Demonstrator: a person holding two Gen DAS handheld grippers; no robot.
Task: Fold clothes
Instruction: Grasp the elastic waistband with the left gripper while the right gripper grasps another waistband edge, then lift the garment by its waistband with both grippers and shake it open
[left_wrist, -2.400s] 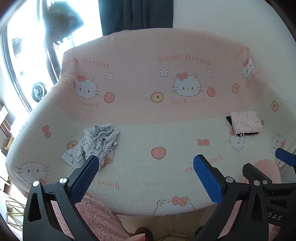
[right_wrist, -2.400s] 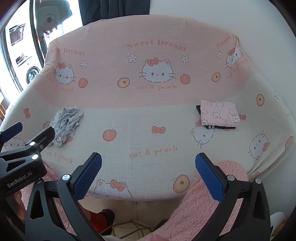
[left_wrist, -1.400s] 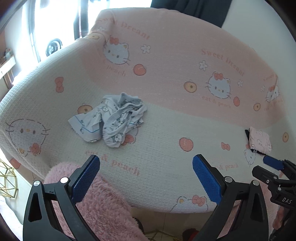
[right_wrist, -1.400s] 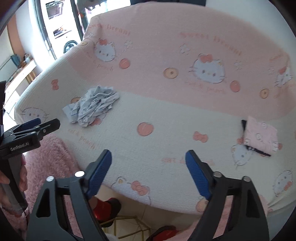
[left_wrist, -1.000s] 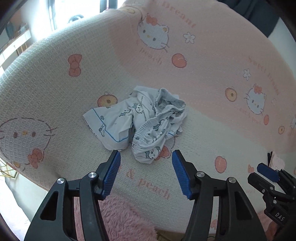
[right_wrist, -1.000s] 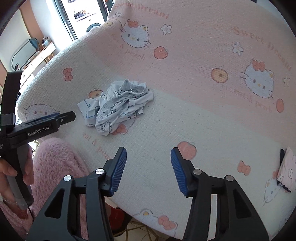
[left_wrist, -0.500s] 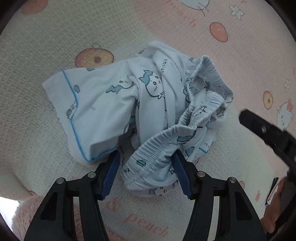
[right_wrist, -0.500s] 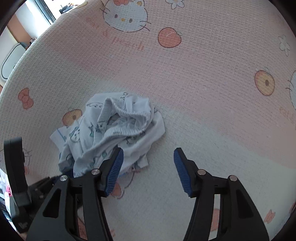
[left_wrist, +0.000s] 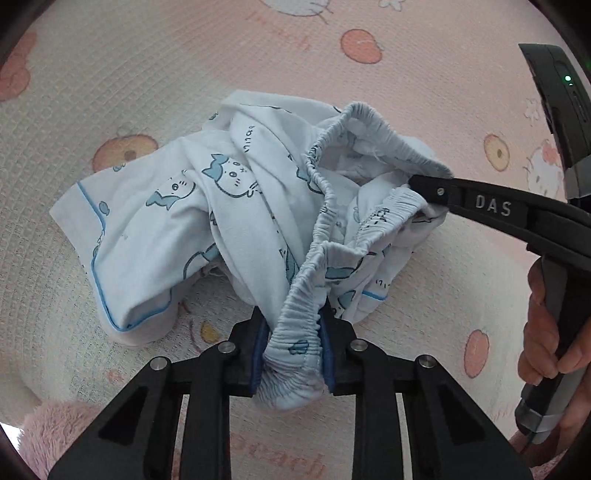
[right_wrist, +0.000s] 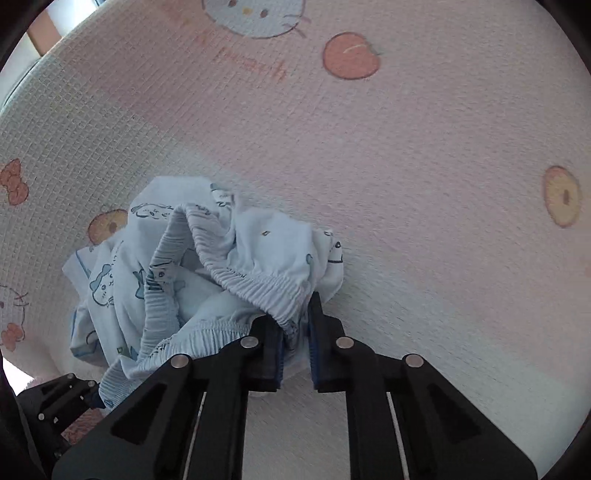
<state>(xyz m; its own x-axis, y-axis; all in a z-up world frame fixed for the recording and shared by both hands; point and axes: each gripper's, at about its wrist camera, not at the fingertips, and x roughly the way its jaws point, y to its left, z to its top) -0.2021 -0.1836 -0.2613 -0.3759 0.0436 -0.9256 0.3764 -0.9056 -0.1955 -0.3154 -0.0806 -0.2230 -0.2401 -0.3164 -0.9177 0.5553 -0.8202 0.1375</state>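
You've got the crumpled shorts (left_wrist: 229, 221) bunched on the sofa cover (left_wrist: 110, 74), near its front edge. Left hand-held gripper (left_wrist: 293, 350) and right hand-held gripper (right_wrist: 295, 343) are each pinched on the waistband. Looks like the spreading-out step: lift and pull apart evenly.

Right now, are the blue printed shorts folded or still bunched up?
Bunched up. The shorts lie crumpled on the sofa cover, waistband twisted, both grippers' jaws pinching it.
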